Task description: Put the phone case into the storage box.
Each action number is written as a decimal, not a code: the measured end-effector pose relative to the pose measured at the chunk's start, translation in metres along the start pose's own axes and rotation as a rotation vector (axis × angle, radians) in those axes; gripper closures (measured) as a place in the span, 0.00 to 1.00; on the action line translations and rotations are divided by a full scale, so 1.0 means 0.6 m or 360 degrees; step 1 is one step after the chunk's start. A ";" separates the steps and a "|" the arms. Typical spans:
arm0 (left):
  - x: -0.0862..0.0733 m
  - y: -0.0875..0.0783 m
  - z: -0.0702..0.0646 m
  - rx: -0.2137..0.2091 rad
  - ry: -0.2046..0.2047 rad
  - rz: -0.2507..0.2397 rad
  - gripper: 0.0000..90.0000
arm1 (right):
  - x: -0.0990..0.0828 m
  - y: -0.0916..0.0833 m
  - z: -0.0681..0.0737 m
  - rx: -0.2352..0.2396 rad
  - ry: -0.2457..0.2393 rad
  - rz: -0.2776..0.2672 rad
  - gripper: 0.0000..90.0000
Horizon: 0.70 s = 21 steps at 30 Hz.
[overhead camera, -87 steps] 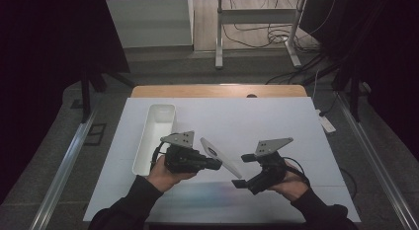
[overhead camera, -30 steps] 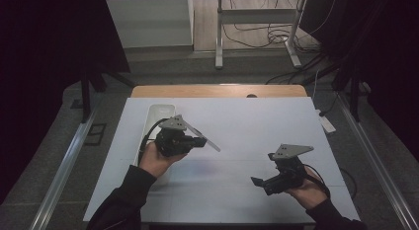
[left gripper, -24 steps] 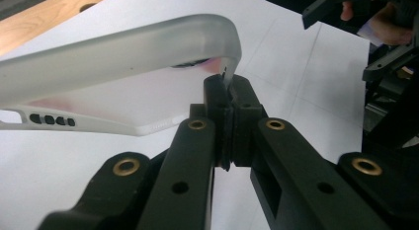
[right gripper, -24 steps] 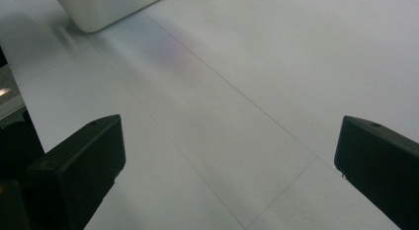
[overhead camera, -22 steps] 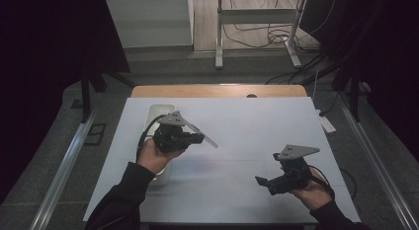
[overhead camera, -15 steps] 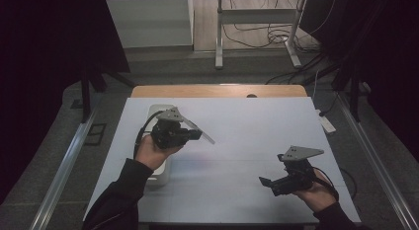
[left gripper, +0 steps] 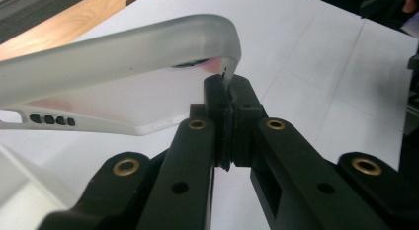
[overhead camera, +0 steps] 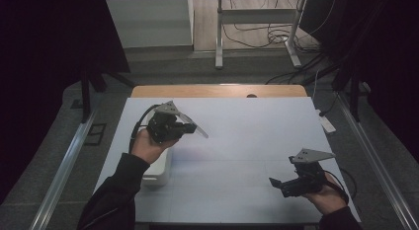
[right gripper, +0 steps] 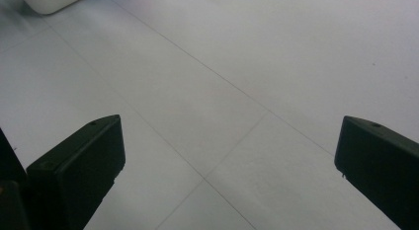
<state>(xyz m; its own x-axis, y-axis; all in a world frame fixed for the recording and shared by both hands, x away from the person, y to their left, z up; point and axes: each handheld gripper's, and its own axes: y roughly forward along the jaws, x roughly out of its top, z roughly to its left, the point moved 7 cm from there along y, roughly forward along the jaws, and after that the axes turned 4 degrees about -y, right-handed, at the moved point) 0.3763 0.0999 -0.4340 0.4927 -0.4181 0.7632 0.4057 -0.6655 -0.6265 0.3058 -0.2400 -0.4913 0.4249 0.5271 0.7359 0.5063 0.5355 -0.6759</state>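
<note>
A translucent white phone case [overhead camera: 198, 130] hangs above the left part of the table, pinched at one corner. In the left gripper view the case [left gripper: 123, 57] slants up to the left and my left gripper [left gripper: 228, 99] is shut on its rim. From above, that left gripper [overhead camera: 190, 127] is raised over the far end of a white tray [overhead camera: 158, 173]. Low at the table's front right, my right gripper [overhead camera: 274, 183] points left. In its own view the right gripper [right gripper: 228, 158] has its jaws wide apart, with bare table between them.
The white table top [overhead camera: 247, 141] has a wooden strip [overhead camera: 217, 90] along its far edge. The tray's corner [right gripper: 49, 0] lies far off to the upper left of the right gripper. Metal rails run along both sides, with cables and a stand's legs on the floor beyond.
Earlier both grippers met at the case in the middle. Since then the left one has carried it up and back over the tray, while the right hand has drifted right and nearer the front.
</note>
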 end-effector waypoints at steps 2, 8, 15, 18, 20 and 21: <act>0.002 -0.003 0.004 0.0021 0.0001 0.0006 0.98 | -0.004 -0.003 -0.004 -0.0010 0.0011 0.0002 0.00; 0.006 -0.014 0.018 0.0071 -0.0017 0.0009 0.98 | -0.015 -0.011 -0.012 -0.0035 0.0046 0.0014 0.00; 0.009 -0.028 0.031 0.0110 -0.0044 -0.0001 0.98 | -0.028 -0.017 -0.020 -0.0064 0.0072 0.0042 0.00; 0.009 -0.032 0.036 0.0128 -0.0050 0.0001 0.98 | -0.035 -0.020 -0.023 -0.0085 0.0085 0.0055 0.00; 0.009 -0.034 0.040 0.0141 -0.0061 0.0002 0.98 | -0.041 -0.024 -0.027 -0.0101 0.0094 0.0061 0.00; 0.009 -0.034 0.040 0.0141 -0.0061 0.0002 0.98 | -0.043 -0.026 -0.028 -0.0108 0.0108 0.0060 0.00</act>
<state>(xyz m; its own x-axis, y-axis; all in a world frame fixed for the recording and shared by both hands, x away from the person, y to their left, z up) 0.3891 0.1262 -0.4207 0.5218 -0.3938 0.7567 0.4708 -0.6068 -0.6404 0.2997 -0.2729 -0.4992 0.4933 0.4992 0.7124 0.5377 0.4688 -0.7008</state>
